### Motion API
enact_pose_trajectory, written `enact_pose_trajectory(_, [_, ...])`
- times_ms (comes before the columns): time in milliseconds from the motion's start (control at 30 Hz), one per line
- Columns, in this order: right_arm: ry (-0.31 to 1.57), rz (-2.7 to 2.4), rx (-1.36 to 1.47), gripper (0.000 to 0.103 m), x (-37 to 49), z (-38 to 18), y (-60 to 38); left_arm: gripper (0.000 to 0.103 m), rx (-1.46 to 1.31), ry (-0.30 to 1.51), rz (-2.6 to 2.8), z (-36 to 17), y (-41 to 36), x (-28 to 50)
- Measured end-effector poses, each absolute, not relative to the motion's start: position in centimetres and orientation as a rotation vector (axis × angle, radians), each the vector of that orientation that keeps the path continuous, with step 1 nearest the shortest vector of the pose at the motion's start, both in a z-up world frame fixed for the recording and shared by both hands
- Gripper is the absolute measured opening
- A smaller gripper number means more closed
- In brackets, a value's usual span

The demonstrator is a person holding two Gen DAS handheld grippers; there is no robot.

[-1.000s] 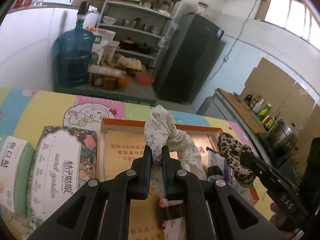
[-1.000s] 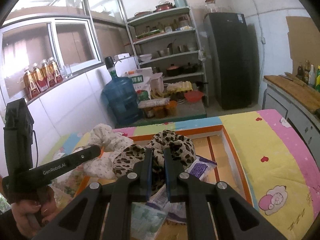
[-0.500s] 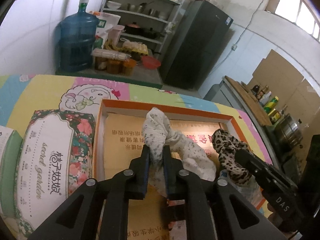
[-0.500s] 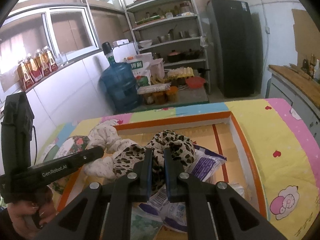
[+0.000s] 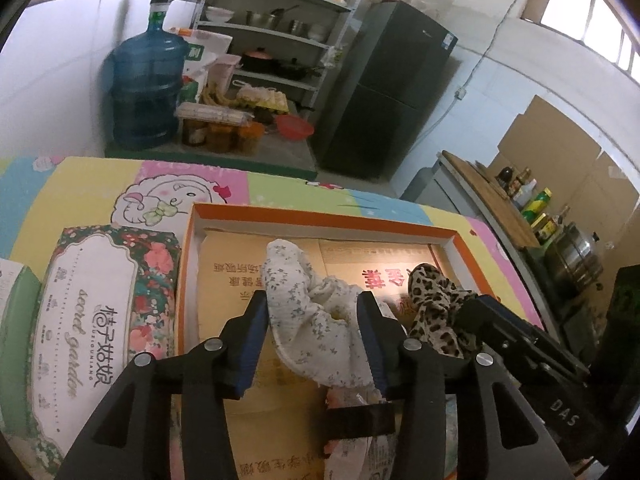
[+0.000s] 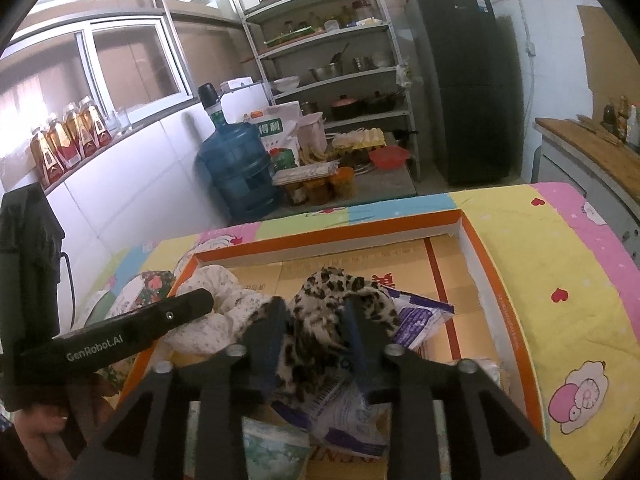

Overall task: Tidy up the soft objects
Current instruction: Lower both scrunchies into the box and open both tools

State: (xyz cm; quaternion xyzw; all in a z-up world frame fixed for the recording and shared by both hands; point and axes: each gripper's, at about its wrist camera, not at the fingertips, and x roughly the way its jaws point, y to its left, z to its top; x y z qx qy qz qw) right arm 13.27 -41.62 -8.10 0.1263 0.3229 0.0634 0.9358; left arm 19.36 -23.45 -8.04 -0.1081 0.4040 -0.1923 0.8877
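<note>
Crinkled floral scrunchie (image 5: 316, 320), leopard-print scrunchie (image 6: 340, 300)

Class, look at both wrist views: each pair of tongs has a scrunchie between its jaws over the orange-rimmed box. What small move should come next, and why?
Probably draw both tongs back and up. The left tongs and right tongs have just been opening, and the white floral scrunchie and leopard scrunchie seem to lie loose inside the box. Backing straight out should avoid snagging the fabric.

floral scrunchie (image 5: 308, 320): crinkled cloth | leopard scrunchie (image 6: 336, 300): velvety cloth, perhaps | box (image 5: 320, 220): matt cardboard | packet (image 6: 420, 316): glossy plastic
</note>
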Motion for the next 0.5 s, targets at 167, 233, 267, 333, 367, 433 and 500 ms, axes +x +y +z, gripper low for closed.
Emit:
enact_pose_trajectory(167, [0.638,0.125,0.258,0.037,12.7,-7.4,-41.6,0.049,-0.224,0.818,-0.398,-7.4,-23.1,18.8])
enact_pose_trajectory(233, [0.632,0.122,0.259,0.038,12.4,-7.2,-41.6,0.050,-0.214,0.801,-0.397,-6.9,-23.2,18.3])
enact_pose_trajectory(267, [0.630,0.121,0.260,0.038,12.2,-7.2,-41.6,0.050,-0.211,0.796,-0.397,-6.8,-23.1,18.2])
enact_pose_trajectory(333, [0.627,0.116,0.260,0.043,12.0,-7.0,-41.5,0.051,-0.203,0.781,-0.397,-6.2,-23.0,17.7])
enact_pose_trajectory(367, [0.625,0.114,0.260,0.045,11.8,-6.9,-41.5,0.051,-0.200,0.776,-0.397,-6.1,-22.9,17.6])
enact_pose_trajectory(433, [0.621,0.111,0.258,0.047,11.5,-6.6,-41.4,0.051,-0.189,0.758,-0.393,-5.6,-22.7,17.1])
enact_pose_trajectory(500, [0.612,0.108,0.254,0.047,11.1,-6.3,-41.2,0.052,-0.180,0.741,-0.390,-5.0,-22.5,16.6])
